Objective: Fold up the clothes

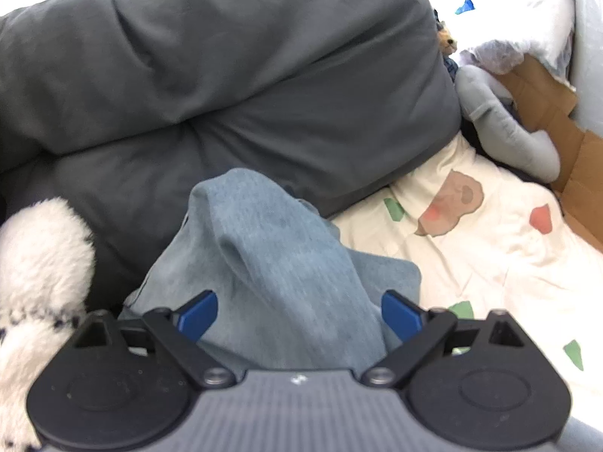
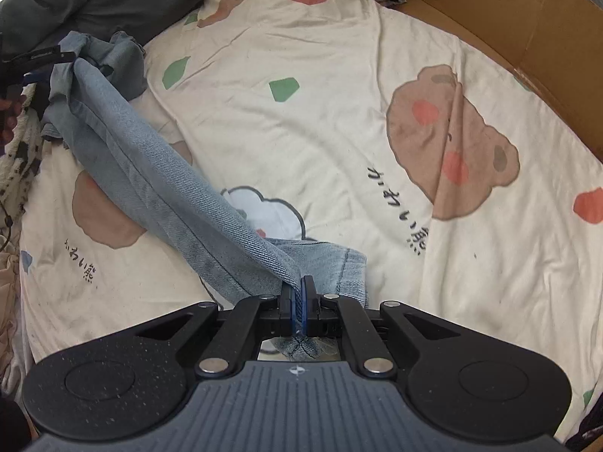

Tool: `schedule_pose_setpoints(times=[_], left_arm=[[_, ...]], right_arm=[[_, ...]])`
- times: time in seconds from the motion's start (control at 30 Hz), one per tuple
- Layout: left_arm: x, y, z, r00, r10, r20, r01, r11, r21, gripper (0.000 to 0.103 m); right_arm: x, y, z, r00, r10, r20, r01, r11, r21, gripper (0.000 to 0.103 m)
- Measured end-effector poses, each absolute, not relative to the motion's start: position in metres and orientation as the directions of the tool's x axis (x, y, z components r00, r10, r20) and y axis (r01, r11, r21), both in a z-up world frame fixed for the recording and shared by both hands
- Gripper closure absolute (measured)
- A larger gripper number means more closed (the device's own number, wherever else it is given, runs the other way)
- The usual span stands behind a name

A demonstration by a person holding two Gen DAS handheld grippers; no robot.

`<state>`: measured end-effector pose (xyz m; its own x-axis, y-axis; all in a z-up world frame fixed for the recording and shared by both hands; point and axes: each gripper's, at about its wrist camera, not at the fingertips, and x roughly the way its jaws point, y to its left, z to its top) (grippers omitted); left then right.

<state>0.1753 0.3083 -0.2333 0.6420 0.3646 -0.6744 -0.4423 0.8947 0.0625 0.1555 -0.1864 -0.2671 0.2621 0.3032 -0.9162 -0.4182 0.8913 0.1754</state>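
The light blue denim garment [image 2: 162, 184] stretches as a bunched band across the cream bear-print bedsheet [image 2: 320, 120], from lower middle to upper left. My right gripper [image 2: 298, 301] is shut on the garment's hem near the sheet. In the left wrist view the denim [image 1: 279, 263] drapes in a raised hump between and over the blue pads [image 1: 198, 318] of my left gripper [image 1: 299, 318], whose jaws stand wide apart. The left gripper also shows small at the garment's far end in the right wrist view [image 2: 37, 56].
A large dark grey duvet [image 1: 226, 75] lies behind the denim. A white fluffy item [image 1: 41, 263] is at the left. A grey plush [image 1: 501, 128] and brown cardboard [image 1: 557, 132] sit at the right; cardboard [image 2: 508, 19] also borders the sheet.
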Motion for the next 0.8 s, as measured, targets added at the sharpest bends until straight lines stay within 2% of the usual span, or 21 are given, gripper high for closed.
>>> schedule_pose_setpoints(times=[0.17,0.2,0.27,0.33,0.37,0.43,0.53,0.8], left_arm=[[0.201,0.304,-0.243,0.602,0.407,-0.687,-0.442,0.886,0.138,0.008],[0.205,0.305,-0.245,0.594,0.405,-0.695,-0.445,0.885,0.136,0.012],[0.207,0.308,-0.247,0.594,0.386,-0.706,-0.449,0.887,0.107,0.028],[0.205,0.308,-0.245,0.600,0.369,-0.710,-0.452,0.888,0.079,0.055],[0.200,0.307,-0.242,0.607,0.358,-0.709,-0.449,0.891,0.065,0.059],[0.192,0.305,-0.237,0.621,0.335,-0.708,-0.443,0.896,0.036,0.076],[0.179,0.302,-0.229,0.642,0.302,-0.705,-0.432,0.902,-0.007,0.088],[0.140,0.281,-0.204,0.687,0.197,-0.700,-0.383,0.916,-0.117,0.092]], right_arm=[[0.146,-0.196,-0.273,0.253,0.296,-0.921,-0.399,0.899,0.180,0.103],[0.145,-0.197,-0.273,0.252,0.295,-0.921,-0.397,0.900,0.180,0.103],[0.143,-0.198,-0.274,0.252,0.294,-0.922,-0.395,0.901,0.179,0.103],[0.142,-0.200,-0.273,0.255,0.293,-0.921,-0.393,0.902,0.178,0.103],[0.142,-0.201,-0.273,0.257,0.292,-0.921,-0.391,0.903,0.178,0.103],[0.142,-0.206,-0.270,0.264,0.288,-0.921,-0.381,0.908,0.175,0.103],[0.142,-0.216,-0.267,0.276,0.273,-0.922,-0.360,0.918,0.165,0.103],[0.129,-0.256,-0.257,0.299,0.219,-0.929,-0.282,0.950,0.133,0.103]])
